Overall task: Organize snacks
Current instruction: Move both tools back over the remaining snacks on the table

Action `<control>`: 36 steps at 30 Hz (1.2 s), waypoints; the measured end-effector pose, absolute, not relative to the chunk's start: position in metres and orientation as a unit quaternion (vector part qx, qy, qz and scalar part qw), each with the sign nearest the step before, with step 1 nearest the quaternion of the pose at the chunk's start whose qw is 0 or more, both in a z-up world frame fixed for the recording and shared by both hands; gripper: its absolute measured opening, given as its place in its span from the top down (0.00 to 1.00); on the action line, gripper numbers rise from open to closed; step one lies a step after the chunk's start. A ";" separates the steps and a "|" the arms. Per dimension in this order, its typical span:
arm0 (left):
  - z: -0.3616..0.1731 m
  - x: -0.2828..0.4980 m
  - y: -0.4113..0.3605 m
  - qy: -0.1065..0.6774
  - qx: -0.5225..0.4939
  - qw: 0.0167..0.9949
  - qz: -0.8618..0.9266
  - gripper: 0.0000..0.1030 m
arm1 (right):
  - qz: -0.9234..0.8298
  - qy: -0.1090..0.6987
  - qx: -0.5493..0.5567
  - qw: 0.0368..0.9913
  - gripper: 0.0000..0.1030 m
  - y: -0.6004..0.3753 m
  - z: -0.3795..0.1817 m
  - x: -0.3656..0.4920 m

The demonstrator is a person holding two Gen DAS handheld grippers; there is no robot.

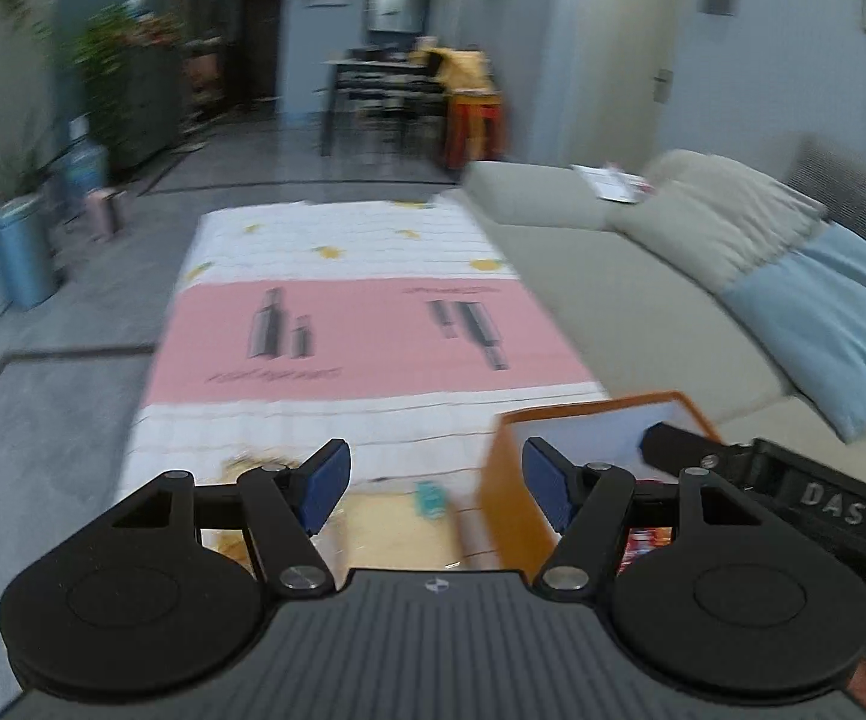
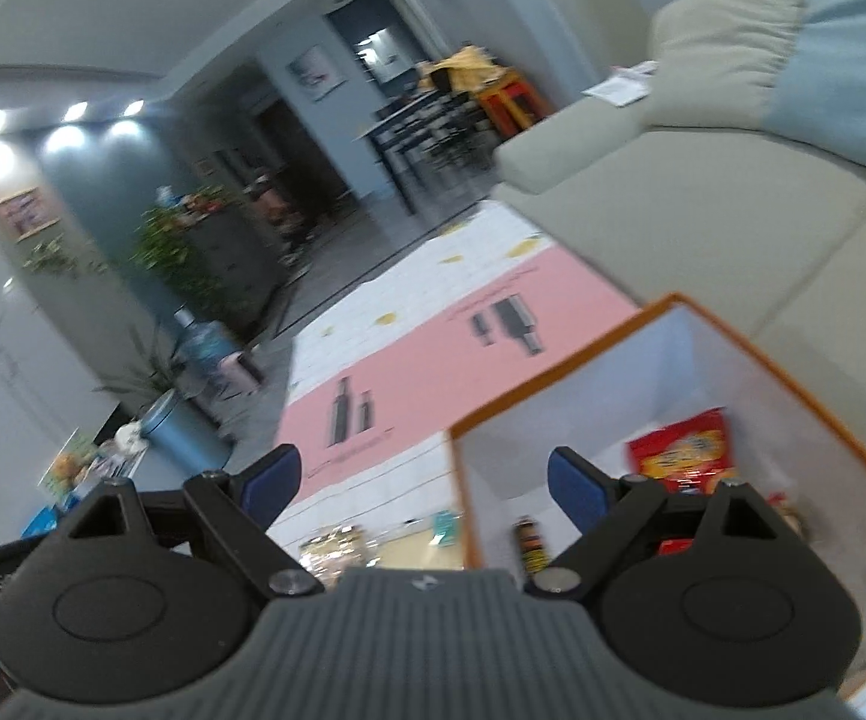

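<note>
An orange box with a white inside (image 2: pixel 733 372) stands at the near right of the table; in the left wrist view it (image 1: pixel 511 480) is just right of my left gripper. Inside it lie a red and yellow snack bag (image 2: pixel 682 450) and a small dark bottle (image 2: pixel 532 543). My right gripper (image 2: pixel 424 483) is open and empty, above the box's left wall. My left gripper (image 1: pixel 436 483) is open and empty above loose snacks: a shiny yellow packet (image 1: pixel 397 528) and a small teal packet (image 1: pixel 431 498). These also show in the right wrist view (image 2: pixel 337 546).
The table wears a white and pink cloth (image 1: pixel 349 324). A grey sofa (image 1: pixel 643 300) with a beige and blue cushion (image 1: pixel 823 300) runs along the right. The other gripper's black body (image 1: pixel 793 492) is close on the right. A blue bin (image 1: pixel 19 258) and plants stand left.
</note>
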State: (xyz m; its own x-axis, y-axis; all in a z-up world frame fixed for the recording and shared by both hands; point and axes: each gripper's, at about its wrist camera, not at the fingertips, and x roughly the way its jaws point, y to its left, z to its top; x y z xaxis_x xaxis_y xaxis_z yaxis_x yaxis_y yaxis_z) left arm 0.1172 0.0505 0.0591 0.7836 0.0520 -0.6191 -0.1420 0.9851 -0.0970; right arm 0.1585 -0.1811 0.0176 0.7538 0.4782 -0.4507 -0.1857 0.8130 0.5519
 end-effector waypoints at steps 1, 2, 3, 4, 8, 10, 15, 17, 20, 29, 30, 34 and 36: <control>0.057 0.115 0.058 0.329 -0.075 0.939 0.062 0.25 | 0.189 0.300 0.239 0.904 0.15 -0.173 0.019 0.159; 0.056 0.113 0.065 0.333 -0.078 0.937 0.069 0.25 | 0.194 0.302 0.233 0.904 0.15 -0.166 0.020 0.158; 0.054 0.111 0.072 0.339 -0.082 0.934 0.077 0.25 | 0.199 0.304 0.227 0.903 0.15 -0.158 0.021 0.158; 0.051 0.110 0.079 0.346 -0.086 0.930 0.087 0.25 | 0.204 0.307 0.223 0.903 0.15 -0.152 0.020 0.157; 0.035 0.102 0.106 0.365 -0.104 0.917 0.121 0.25 | 0.224 0.331 0.196 0.896 0.15 -0.126 0.020 0.157; 0.026 0.100 0.121 0.373 -0.117 0.910 0.137 0.25 | 0.227 0.341 0.195 0.891 0.15 -0.120 0.017 0.156; 0.003 0.097 0.154 0.399 -0.173 0.889 0.142 0.25 | 0.237 0.369 0.173 0.882 0.15 -0.104 0.007 0.160; -0.005 0.098 0.161 0.410 -0.177 0.884 0.141 0.25 | 0.244 0.378 0.162 0.878 0.15 -0.096 0.001 0.161; -0.015 0.100 0.173 0.416 -0.174 0.878 0.160 0.25 | 0.256 0.402 0.158 0.865 0.15 -0.082 -0.009 0.162; -0.051 0.100 0.209 0.454 -0.189 0.844 0.213 0.26 | 0.225 0.533 0.100 0.810 0.16 -0.012 -0.082 0.163; -0.053 0.098 0.213 0.456 -0.187 0.842 0.219 0.26 | 0.215 0.544 0.099 0.805 0.16 -0.007 -0.093 0.164; -0.057 0.098 0.216 0.467 -0.168 0.835 0.235 0.26 | 0.182 0.562 0.098 0.801 0.19 0.011 -0.125 0.161; -0.059 0.100 0.218 0.472 -0.163 0.833 0.237 0.26 | 0.185 0.554 0.085 0.807 0.19 0.022 -0.128 0.157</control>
State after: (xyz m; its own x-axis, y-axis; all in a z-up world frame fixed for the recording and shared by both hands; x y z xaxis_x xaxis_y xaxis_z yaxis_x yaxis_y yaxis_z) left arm 0.1000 0.2180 -0.0594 0.4413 0.2406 -0.8645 -0.5487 0.8346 -0.0478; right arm 0.1574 0.0218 -0.1277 0.3178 0.3937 -0.8625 -0.2044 0.9168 0.3432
